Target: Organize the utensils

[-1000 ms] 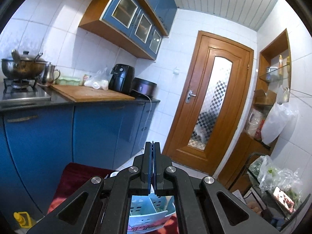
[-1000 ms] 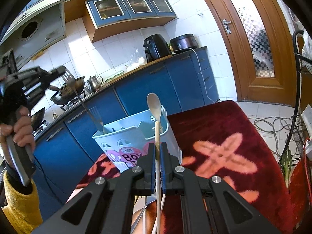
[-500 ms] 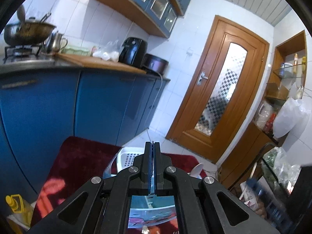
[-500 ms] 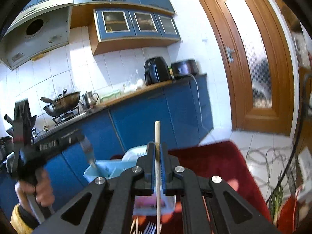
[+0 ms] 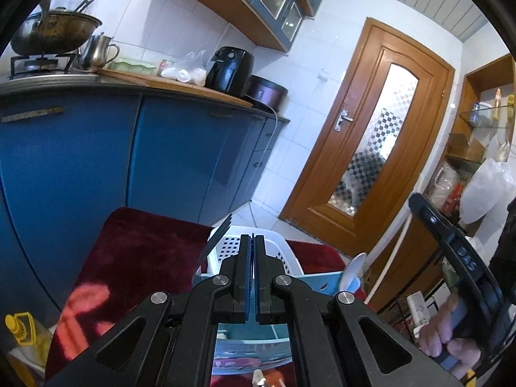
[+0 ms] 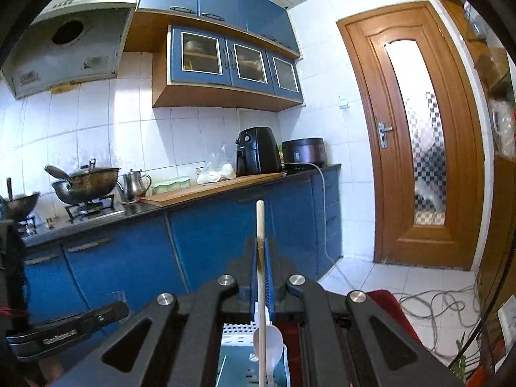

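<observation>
Blue base cabinets [image 5: 180, 161] run along the left wall under a dark counter. A wok [image 6: 85, 187] sits on the stove at the counter's near end, a steel kettle [image 6: 135, 183] just right of it. Black air fryer [image 6: 256, 151] and a dark cooker [image 6: 304, 154] stand at the far end. Wooden door [image 5: 371, 148] with a patterned glass pane at the far right.

Red floral cloth [image 5: 138, 254] covers the near surface. On it stands the utensil caddy [image 5: 283, 258]: white perforated wall on its far side, light blue body nearer.

Left gripper [image 5: 252, 274]: jaws pressed together, flat against each other; nothing visible between them. It hangs over the caddy. A slotted metal utensil [image 5: 217, 235] leans out of the caddy's left side.

Right gripper [image 6: 262, 277]: jaws clamped on the wooden spoon [image 6: 260, 235], handle end pointing up and away, bowl low over the caddy. A white plastic spoon [image 5: 351, 271] stands in the caddy's right side.

A hand [image 5: 441, 335] grips the right gripper's handle, at the left view's right edge.
</observation>
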Tool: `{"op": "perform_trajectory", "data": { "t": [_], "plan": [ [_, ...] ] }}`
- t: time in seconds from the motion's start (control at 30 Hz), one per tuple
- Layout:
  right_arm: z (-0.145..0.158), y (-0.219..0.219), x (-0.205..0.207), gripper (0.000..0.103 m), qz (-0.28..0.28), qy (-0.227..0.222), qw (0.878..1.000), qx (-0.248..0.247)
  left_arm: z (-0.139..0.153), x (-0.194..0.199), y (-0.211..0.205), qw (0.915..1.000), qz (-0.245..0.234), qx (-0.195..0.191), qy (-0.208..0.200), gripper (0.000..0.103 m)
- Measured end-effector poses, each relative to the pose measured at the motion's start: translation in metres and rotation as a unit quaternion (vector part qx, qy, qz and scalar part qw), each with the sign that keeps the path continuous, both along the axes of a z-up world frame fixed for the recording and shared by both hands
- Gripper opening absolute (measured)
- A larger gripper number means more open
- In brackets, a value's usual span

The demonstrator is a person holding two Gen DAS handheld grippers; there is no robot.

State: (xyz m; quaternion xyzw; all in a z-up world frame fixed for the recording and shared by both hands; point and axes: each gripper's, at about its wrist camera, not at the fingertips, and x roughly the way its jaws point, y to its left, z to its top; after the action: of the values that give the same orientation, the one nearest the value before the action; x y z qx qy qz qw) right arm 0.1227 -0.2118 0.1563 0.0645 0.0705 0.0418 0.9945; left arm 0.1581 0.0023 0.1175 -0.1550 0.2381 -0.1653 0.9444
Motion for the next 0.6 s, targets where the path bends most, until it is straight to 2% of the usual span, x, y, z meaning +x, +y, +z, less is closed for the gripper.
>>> {"op": "perform_trajectory", "data": {
  "t": [0.17, 0.43, 0.6],
  "plan": [
    [-0.010, 0.009, 0.011, 0.006, -0.004, 0.007, 1.000, -0.014, -0.002, -0.002, 0.001, 1.0000, -0.003, 0.000, -0.003, 0.001],
    [0.004, 0.010, 0.016, 0.006, -0.005, -0.010, 1.000, -0.015, -0.002, -0.004, 0.001, 1.0000, -0.007, -0.001, -0.004, 0.001],
    [-0.009, 0.014, 0.018, 0.006, -0.003, 0.004, 1.000, -0.022, -0.003, -0.005, 0.000, 0.9999, -0.010, -0.001, -0.005, 0.001]
  ]
}}
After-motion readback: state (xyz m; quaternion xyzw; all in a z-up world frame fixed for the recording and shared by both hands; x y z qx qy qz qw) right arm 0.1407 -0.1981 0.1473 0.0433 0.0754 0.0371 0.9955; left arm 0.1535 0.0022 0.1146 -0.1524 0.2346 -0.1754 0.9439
